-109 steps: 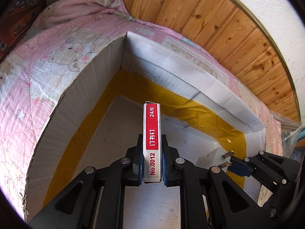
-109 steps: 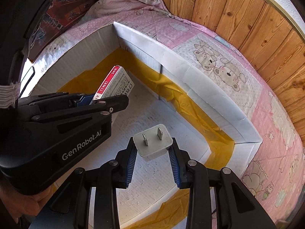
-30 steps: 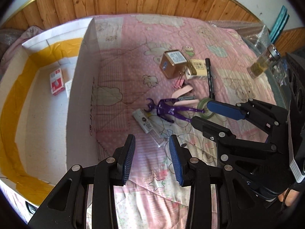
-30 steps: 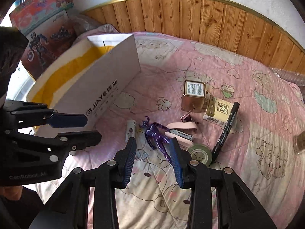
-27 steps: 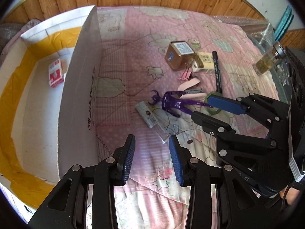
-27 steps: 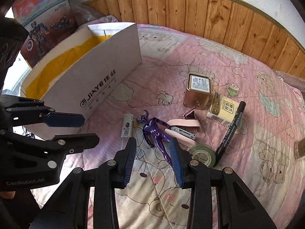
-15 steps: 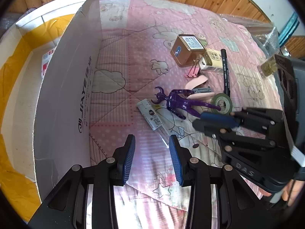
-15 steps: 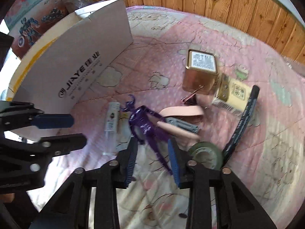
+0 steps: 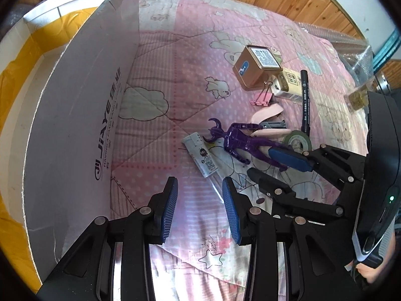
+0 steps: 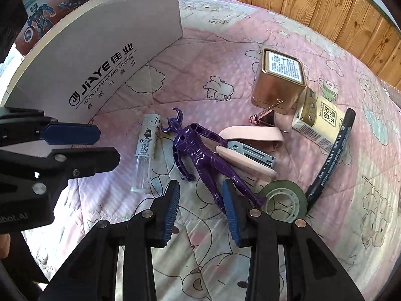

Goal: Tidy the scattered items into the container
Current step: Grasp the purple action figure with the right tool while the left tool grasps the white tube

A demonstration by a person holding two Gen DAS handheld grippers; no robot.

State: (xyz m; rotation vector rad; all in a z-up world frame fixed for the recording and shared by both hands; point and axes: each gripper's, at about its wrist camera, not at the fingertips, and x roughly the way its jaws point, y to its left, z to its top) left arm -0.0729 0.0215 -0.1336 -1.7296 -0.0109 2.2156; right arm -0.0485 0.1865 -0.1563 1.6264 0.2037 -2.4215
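Observation:
The white cardboard box [image 9: 75, 115] stands on the left; it also shows in the right wrist view [image 10: 100, 57]. Scattered on the pink quilt lie a purple figure [image 10: 200, 155], a small clear bottle [image 10: 146, 148], a pink stapler [image 10: 248, 148], a green tape roll [image 10: 283, 200], a black marker [image 10: 330, 155], a gold tin [image 10: 278, 80], a cream carton [image 10: 319, 120] and a pink binder clip [image 9: 262, 99]. My left gripper [image 9: 200, 195] is open and empty, just short of the bottle [image 9: 200, 154]. My right gripper [image 10: 200, 198] is open, low over the figure's legs.
A wooden wall panel [image 10: 313, 2] runs behind the bed. Toy boxes [image 10: 45, 7] stand behind the cardboard box. A glass bottle [image 9: 361, 95] and bubble wrap [image 9: 351, 42] lie at the far right of the quilt.
Both grippers left the box empty, the staple box and the plug adapter no longer held. They swung to the scattered items and moved lower and nearer to the bottle and the purple figure.

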